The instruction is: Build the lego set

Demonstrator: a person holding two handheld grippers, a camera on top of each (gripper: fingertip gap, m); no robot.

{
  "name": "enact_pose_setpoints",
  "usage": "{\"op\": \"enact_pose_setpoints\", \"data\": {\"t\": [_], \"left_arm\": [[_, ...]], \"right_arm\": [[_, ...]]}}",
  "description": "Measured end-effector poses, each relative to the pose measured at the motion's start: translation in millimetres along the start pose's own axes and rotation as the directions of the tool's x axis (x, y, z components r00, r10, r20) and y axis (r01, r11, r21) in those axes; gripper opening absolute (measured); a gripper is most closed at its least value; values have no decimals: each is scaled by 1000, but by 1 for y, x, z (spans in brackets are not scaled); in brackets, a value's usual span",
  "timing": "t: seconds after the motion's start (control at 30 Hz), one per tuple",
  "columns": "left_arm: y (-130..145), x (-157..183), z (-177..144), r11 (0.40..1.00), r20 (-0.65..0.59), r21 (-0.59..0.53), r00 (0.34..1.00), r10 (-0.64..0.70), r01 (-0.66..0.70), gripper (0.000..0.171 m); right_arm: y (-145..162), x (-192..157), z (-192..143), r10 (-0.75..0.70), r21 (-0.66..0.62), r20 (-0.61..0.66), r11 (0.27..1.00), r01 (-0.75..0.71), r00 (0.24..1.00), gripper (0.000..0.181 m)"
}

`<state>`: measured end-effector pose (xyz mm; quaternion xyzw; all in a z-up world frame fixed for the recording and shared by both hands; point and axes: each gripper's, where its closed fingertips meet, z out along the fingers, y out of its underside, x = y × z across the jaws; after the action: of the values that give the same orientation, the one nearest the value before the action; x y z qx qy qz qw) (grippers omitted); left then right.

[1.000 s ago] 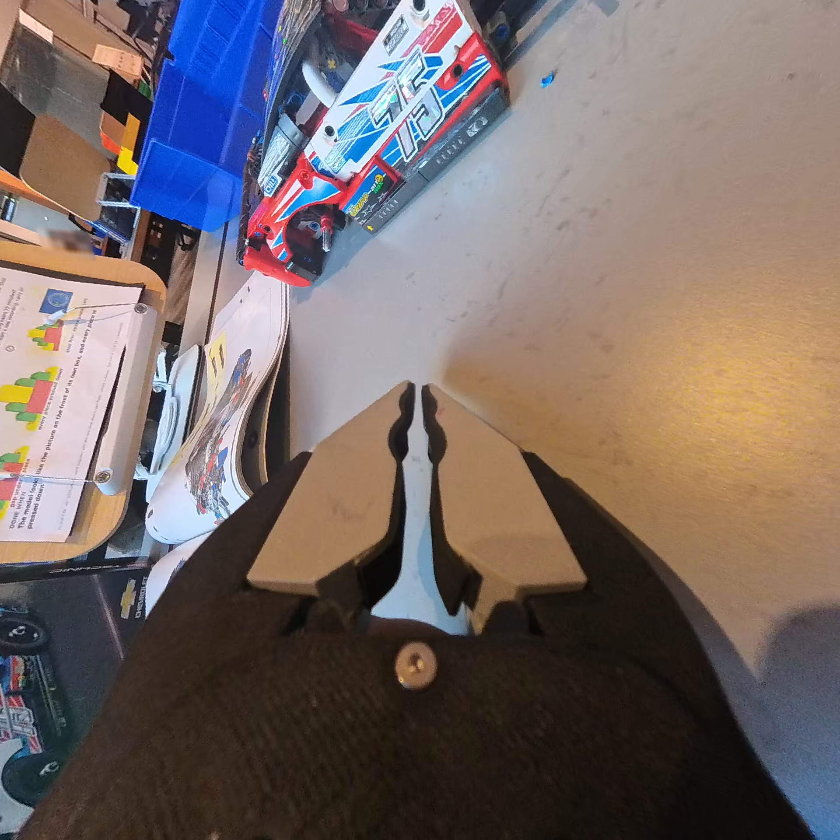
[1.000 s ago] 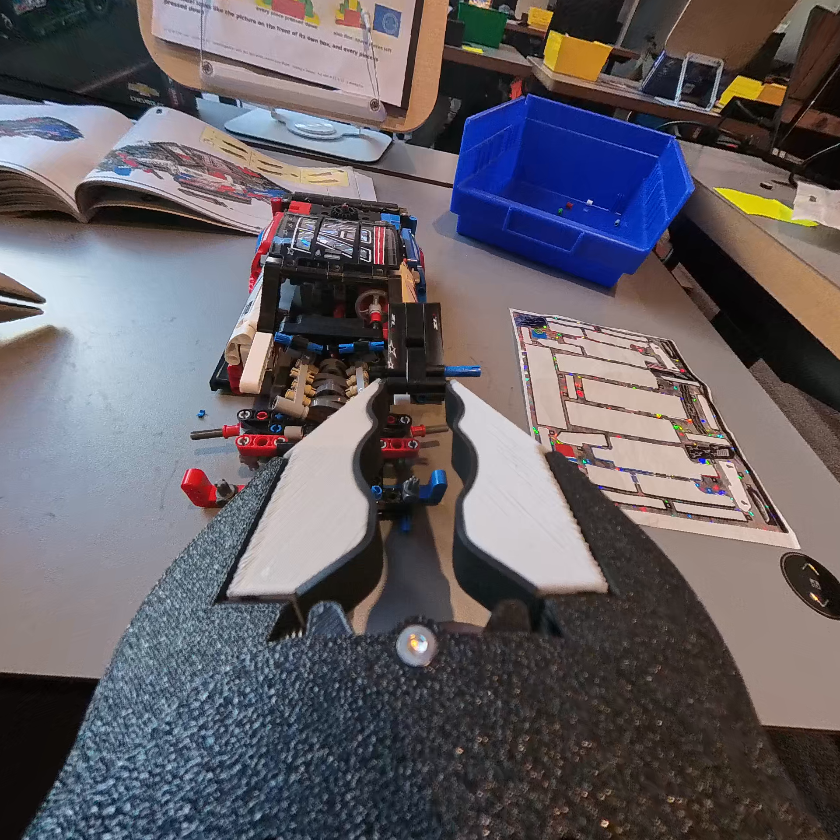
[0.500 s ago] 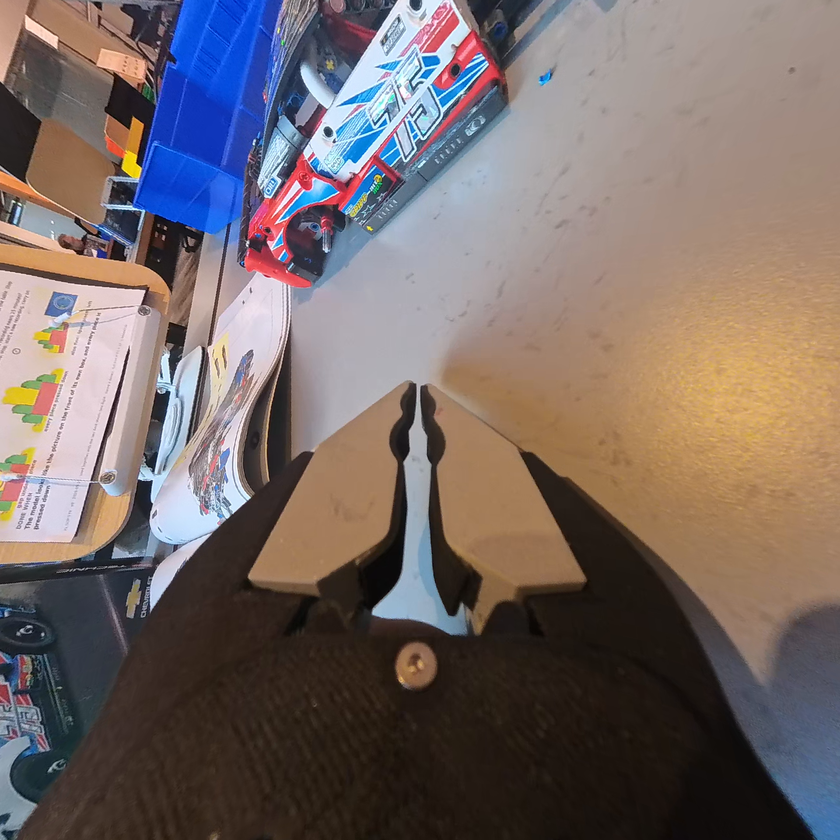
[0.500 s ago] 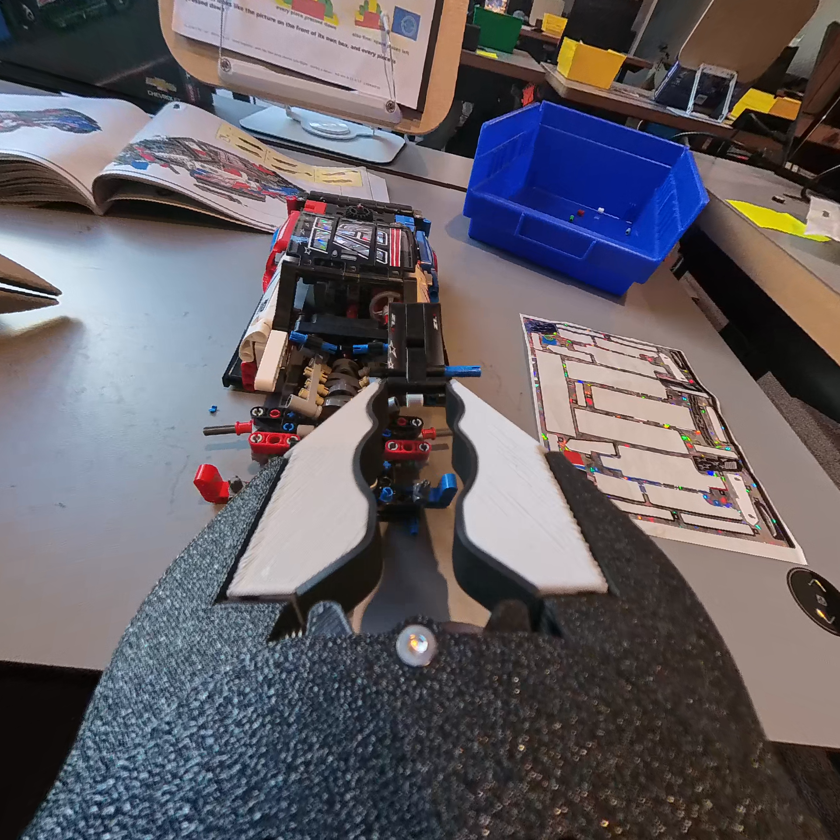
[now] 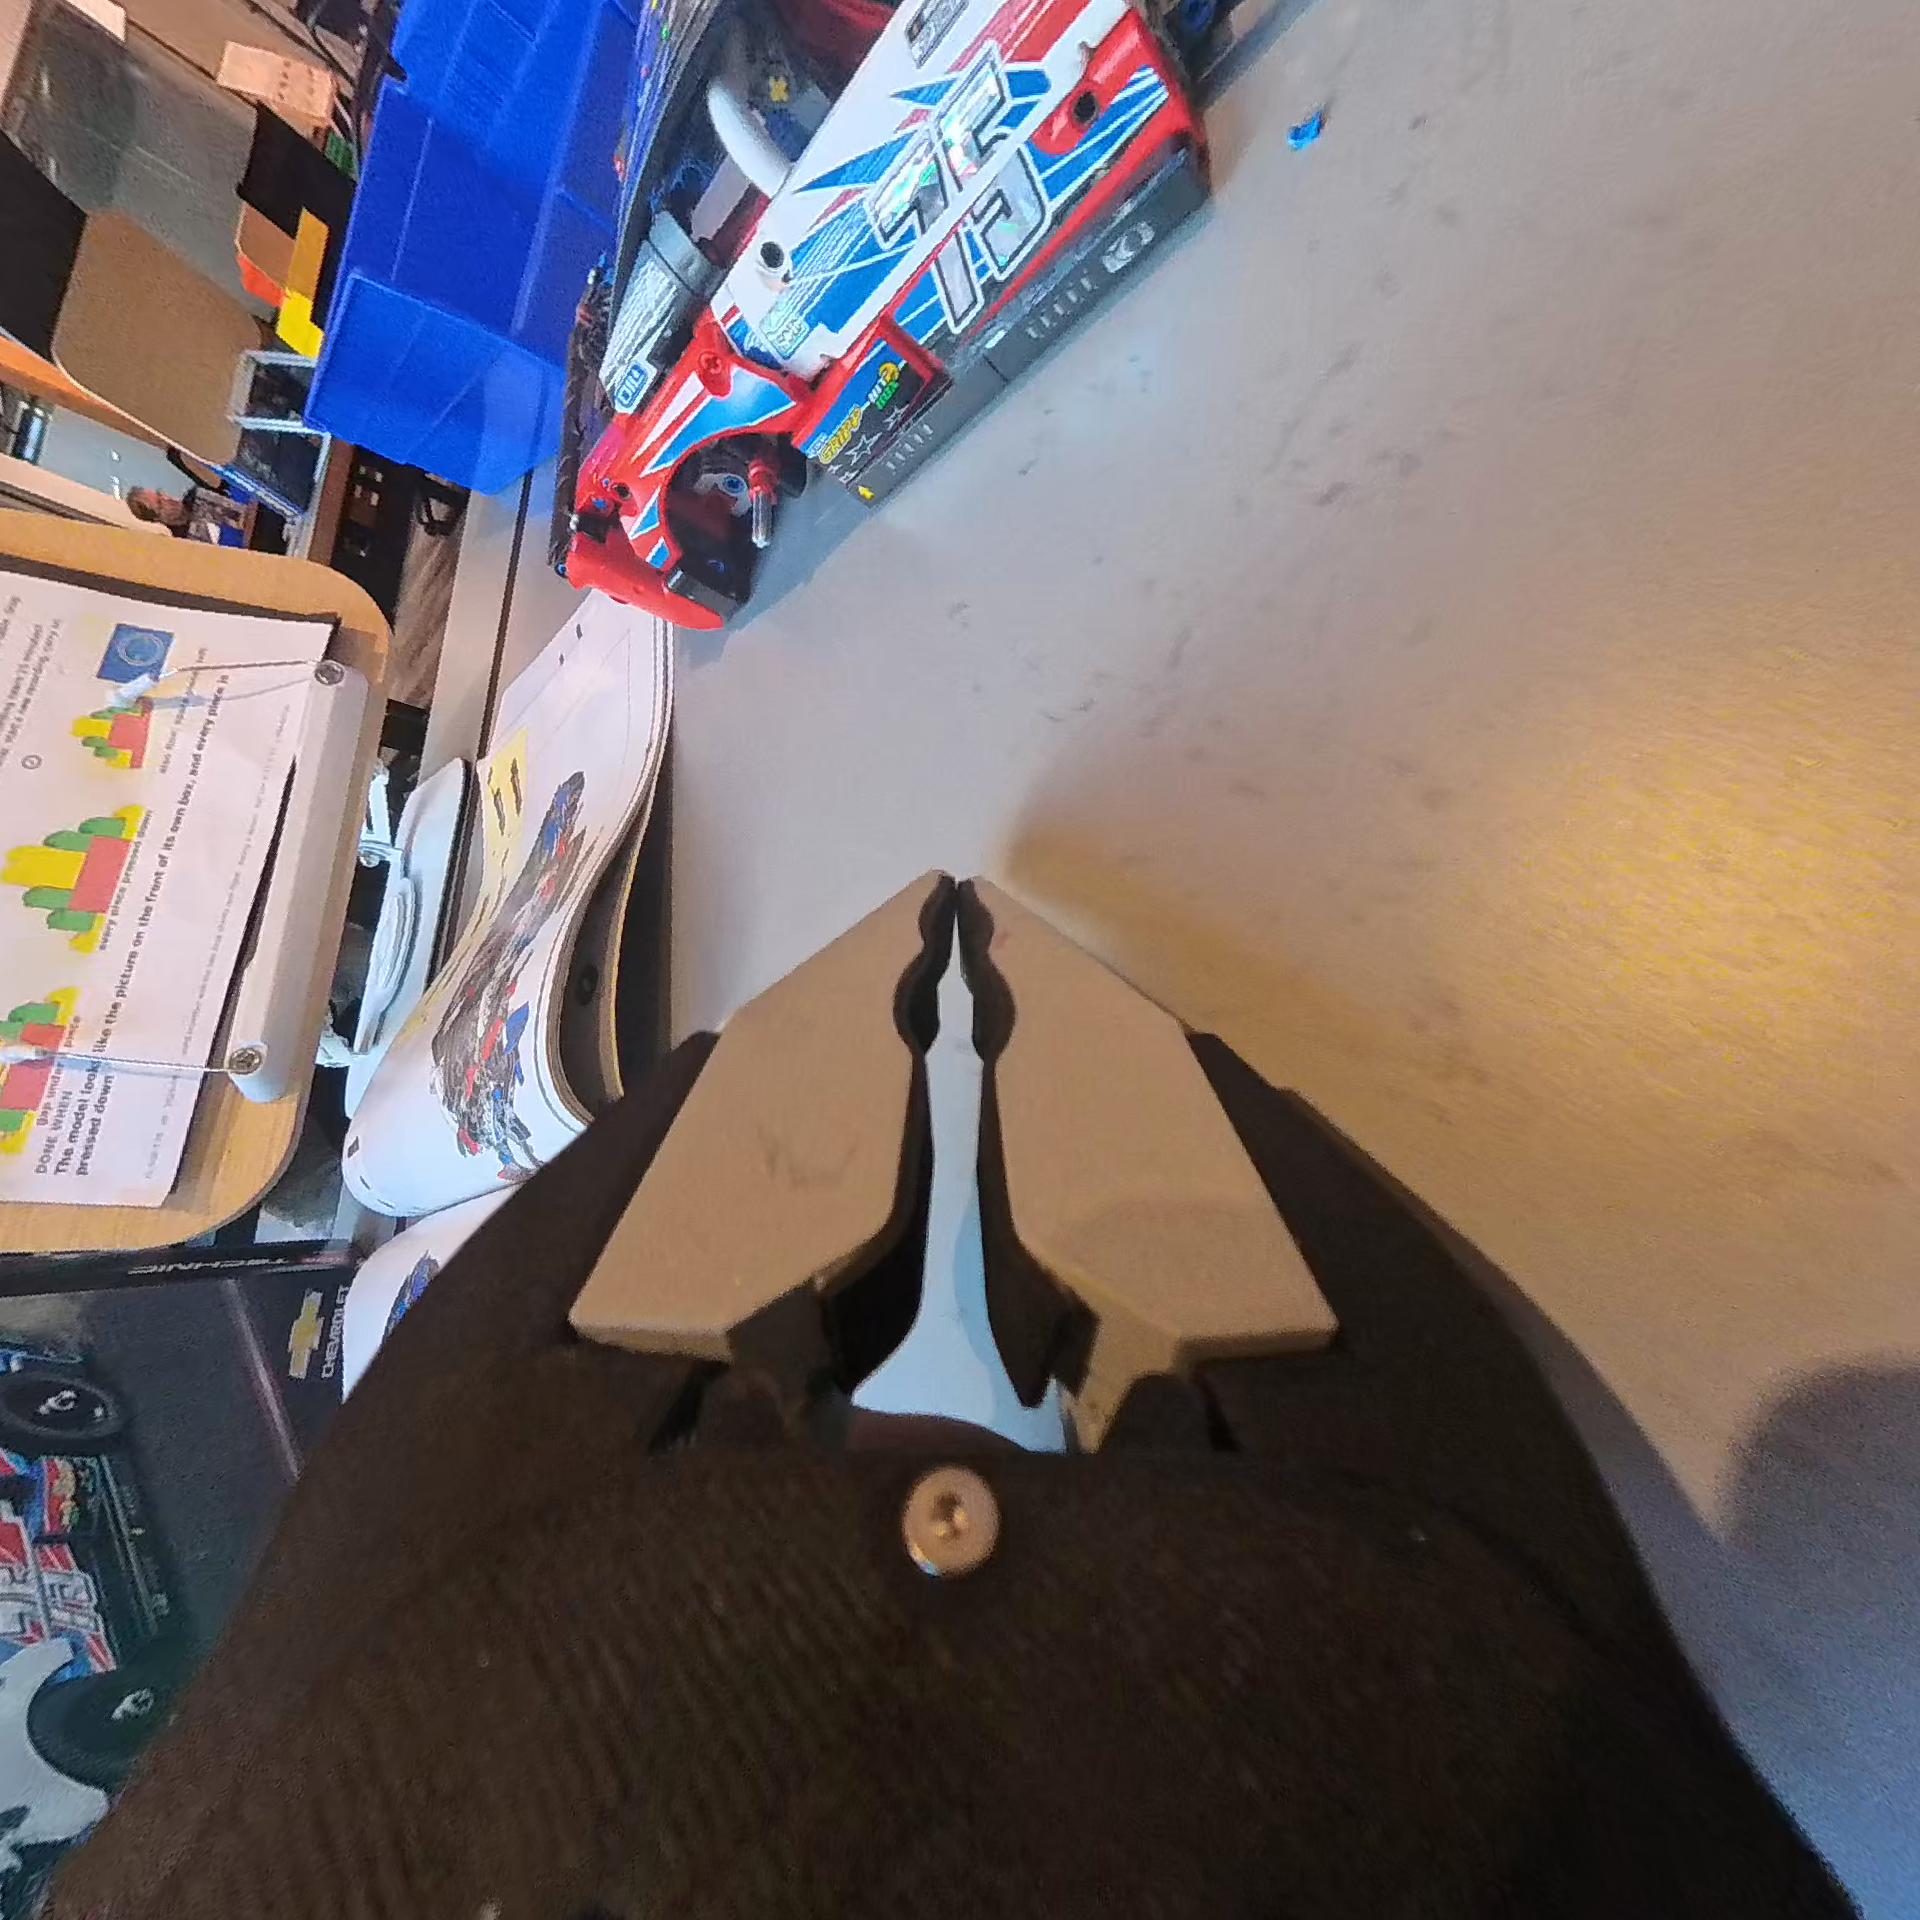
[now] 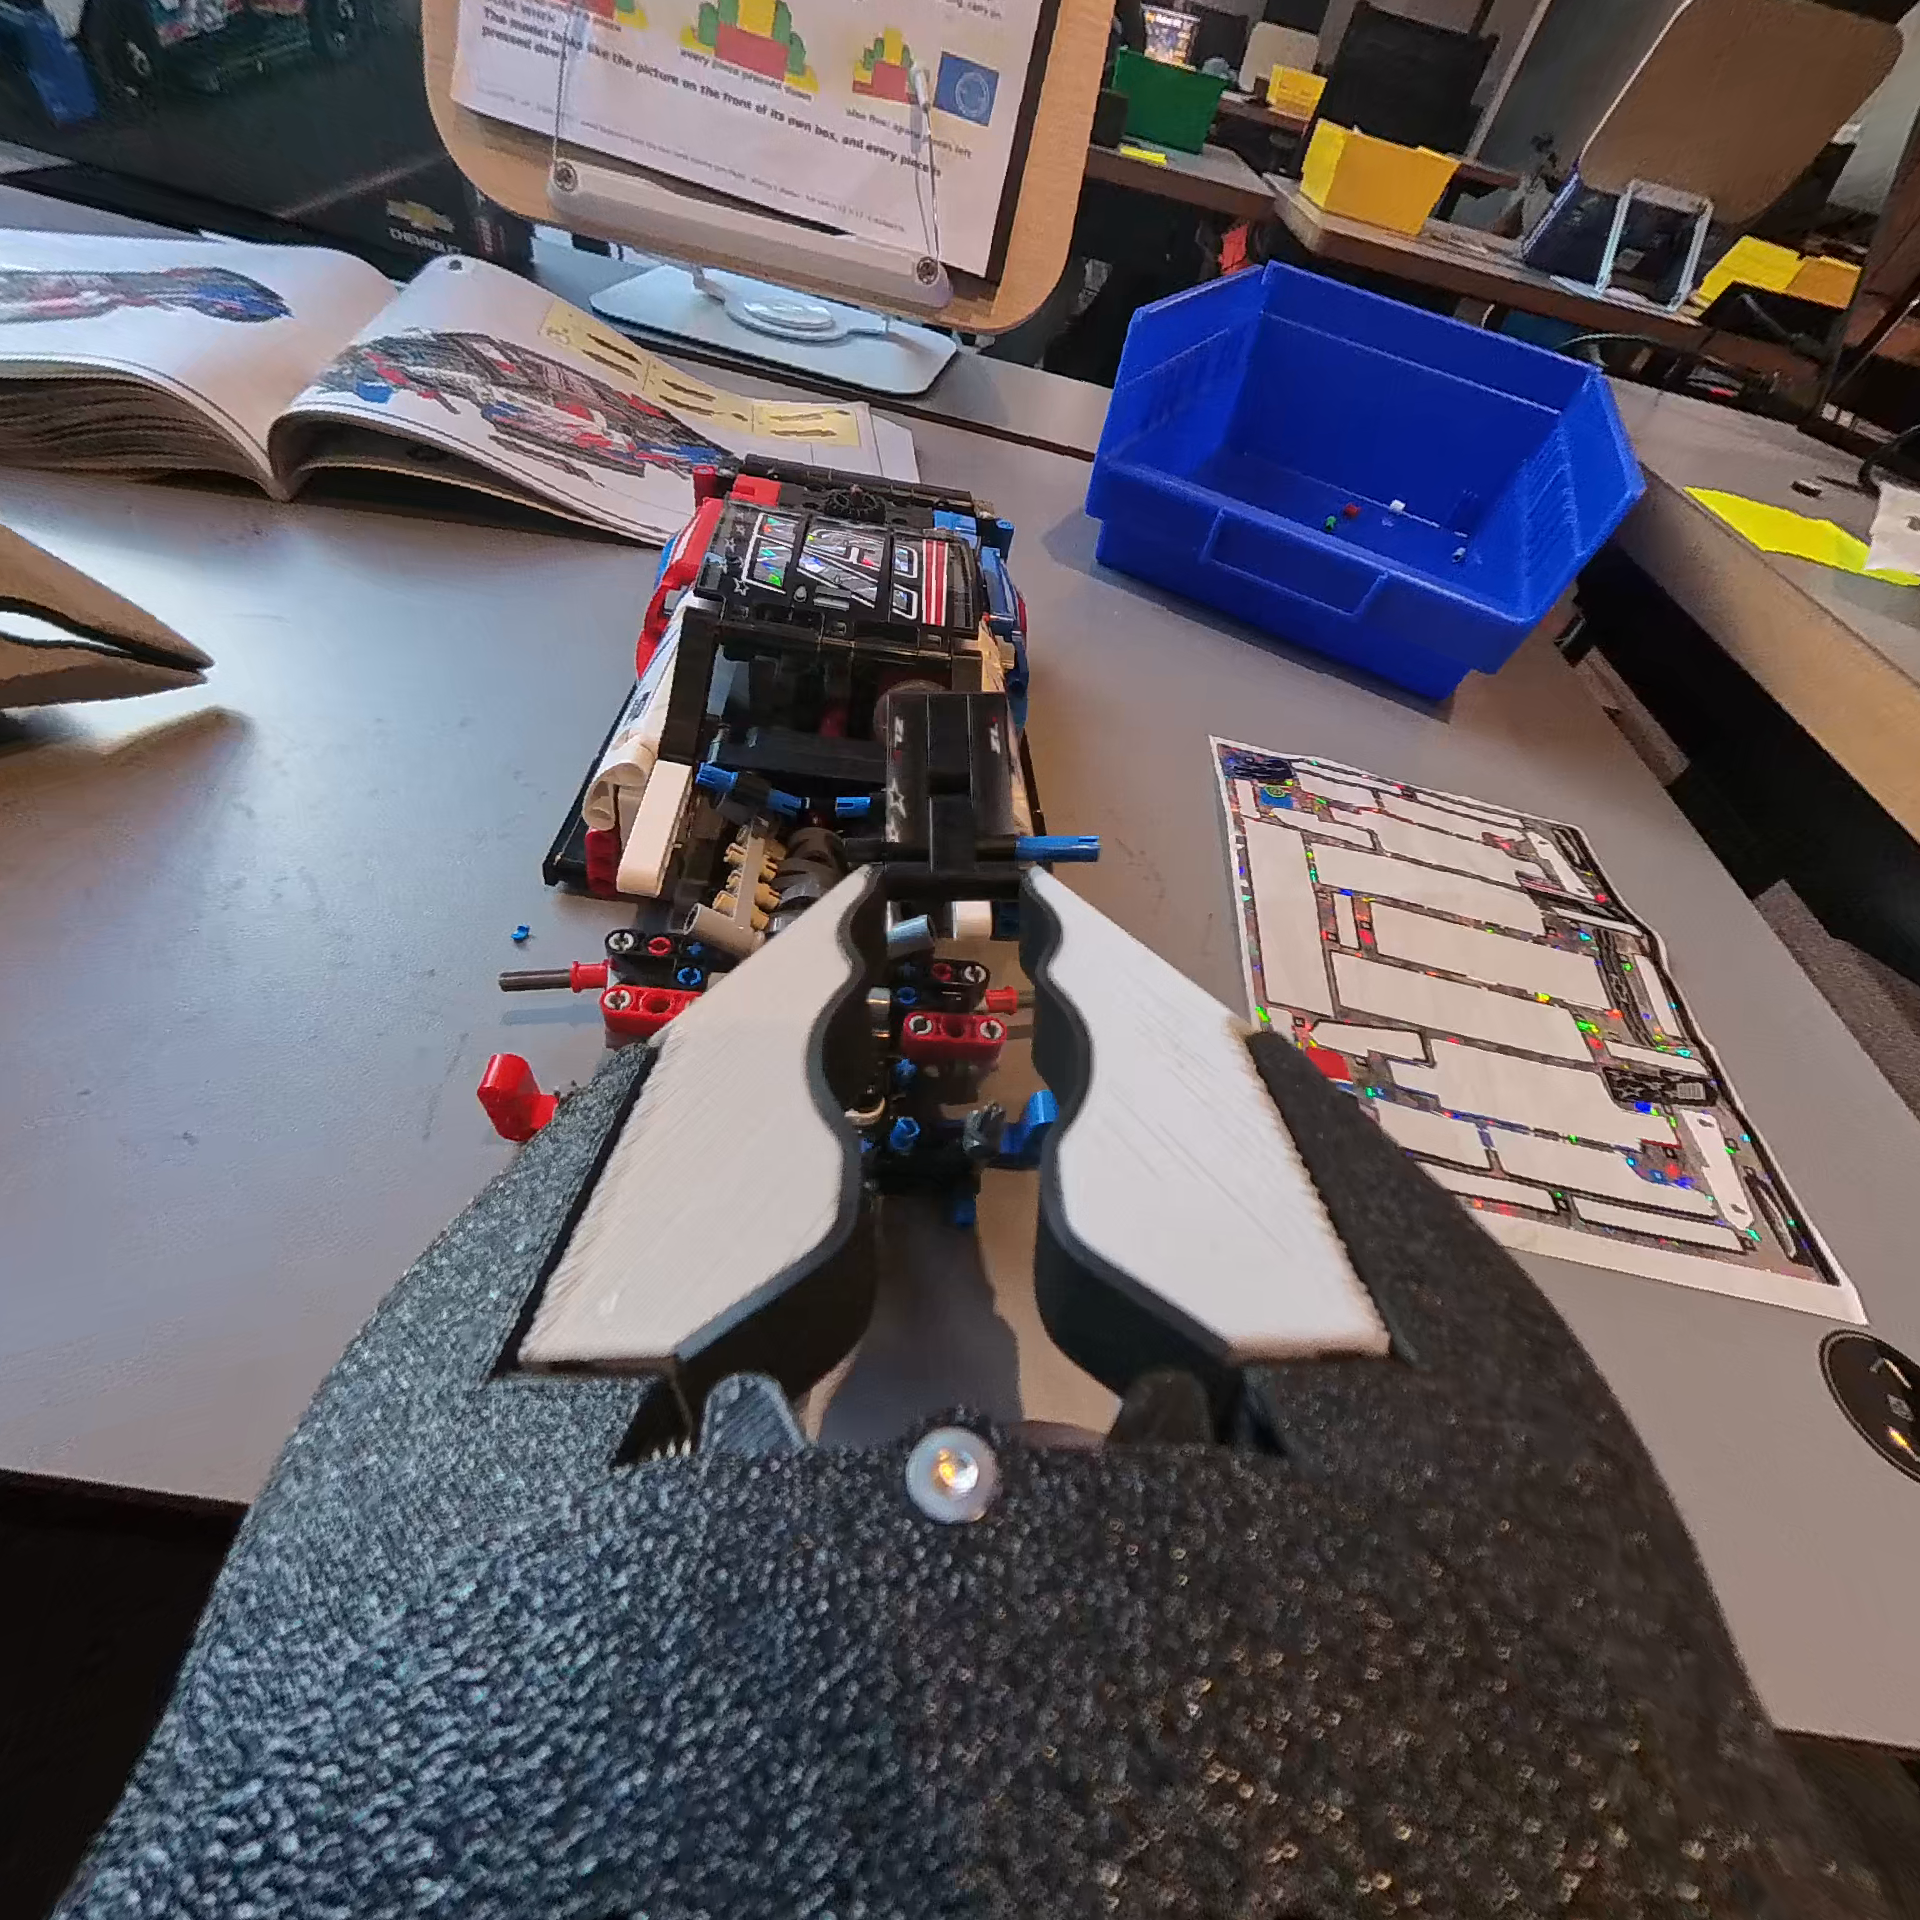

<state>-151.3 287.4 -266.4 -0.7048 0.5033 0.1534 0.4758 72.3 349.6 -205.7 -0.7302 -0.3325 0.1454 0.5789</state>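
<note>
Right gripper (image 6: 951,883) tilted down over the table (image 6: 260,935), fingers spread either side of a small black lego subassembly (image 6: 951,790), partly built lego car (image 6: 831,623) just ahead, left gripper (image 5: 956,883) rolled sideways, tips pressed together, empty, car (image 5: 883,312) well ahead, blue bin (image 6: 1351,499) ahead-right of right gripper.

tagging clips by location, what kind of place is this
Probably a shared workshop or lab, not a home: a blue parts bin on a grey worktable, more benches with yellow bins behind, and an instruction sheet on a stand.
</note>
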Motion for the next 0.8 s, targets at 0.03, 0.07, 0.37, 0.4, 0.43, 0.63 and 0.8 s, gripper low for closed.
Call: {"op": "enact_pose_setpoints", "data": {"t": [0.03, 0.07, 0.37, 0.4, 0.43, 0.63, 0.8], "left_arm": [[0, 0, 0, 1000, 2, -2, 1000, 0, 0, 0], [1, -1, 0, 1000, 5, -3, 1000, 0, 0, 0], [1, -1, 1, 1000, 9, -7, 1000, -2, 2, 0], [1, -2, 1, 1000, 9, -8, 1000, -3, 3, 0], [1, -2, 1, 1000, 9, -9, 1000, -4, 4, 0], [3, -5, 3, 1000, 21, -21, 1000, -9, 9, 0], [5, -6, 4, 1000, 32, -28, 999, -7, 8, 0]], "right_arm": [[0, -1, 0, 2, 0, 5, 1000, -2, 1000, 25], [0, -2, 0, 3, -1, 10, 1000, -3, 1000, 24], [4, -12, 0, -40, -28, 28, 999, 40, 999, 24], [6, -13, 0, -51, -43, 27, 998, 52, 998, 24], [9, -14, 1, -63, -60, 25, 996, 65, 998, 24], [15, -26, -1, -145, -99, 35, 984, 147, 989, 24], [21, -28, 1, -158, -132, 32, 978, 160, 987, 25]]}}
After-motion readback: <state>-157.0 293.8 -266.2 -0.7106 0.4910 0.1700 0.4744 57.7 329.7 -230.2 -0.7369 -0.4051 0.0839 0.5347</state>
